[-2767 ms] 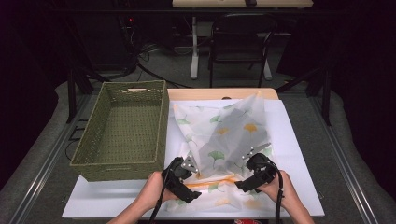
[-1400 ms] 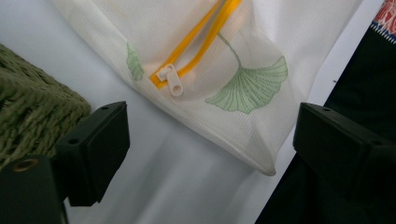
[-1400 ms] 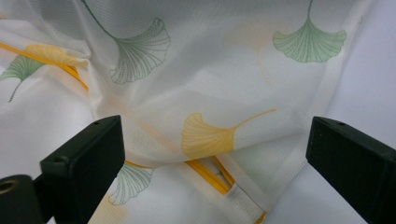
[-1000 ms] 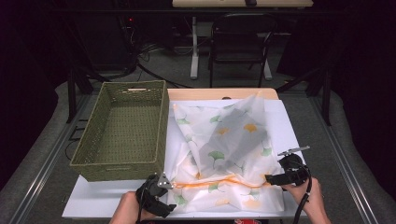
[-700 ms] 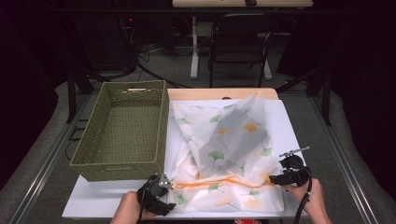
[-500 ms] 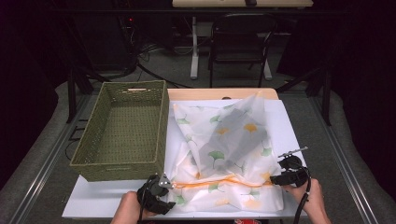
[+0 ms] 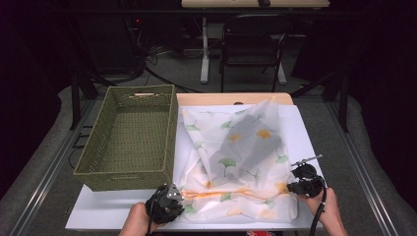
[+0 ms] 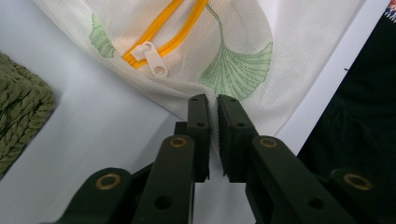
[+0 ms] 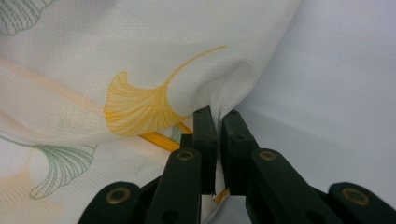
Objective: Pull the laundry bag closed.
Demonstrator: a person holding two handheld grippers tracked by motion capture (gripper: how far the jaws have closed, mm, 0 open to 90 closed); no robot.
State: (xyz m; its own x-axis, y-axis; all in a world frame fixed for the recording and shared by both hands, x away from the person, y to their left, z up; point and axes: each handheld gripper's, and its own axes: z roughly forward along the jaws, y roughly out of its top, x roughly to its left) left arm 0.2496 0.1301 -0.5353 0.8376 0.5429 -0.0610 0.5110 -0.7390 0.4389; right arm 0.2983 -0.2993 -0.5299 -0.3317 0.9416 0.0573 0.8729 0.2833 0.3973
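A white mesh bag [image 7: 241, 157] printed with green and yellow ginkgo leaves lies spread on the white table top, a grey garment showing through it. Its orange zipper [image 8: 161, 25] runs along the near edge, the white pull [image 8: 150, 55] lying flat. My left gripper [image 7: 172, 200] has just closed its jaws on the bag's near left edge [image 8: 205, 91], and the mesh is pinched between the pads. My right gripper [image 7: 294, 187] has likewise just closed on the near right corner [image 9: 219, 100], where the fabric bunches up between its jaws.
A green woven basket [image 7: 132, 140] stands empty at the left, close beside the bag. The white board [image 7: 98, 209] ends just in front of the hands. A dark chair [image 7: 253, 49] and a table leg stand beyond the far edge.
Since 2.8 s ago both hands moved apart from the bag's near middle to its two near corners. Over the last second the hands stayed put and the jaws closed on the mesh.
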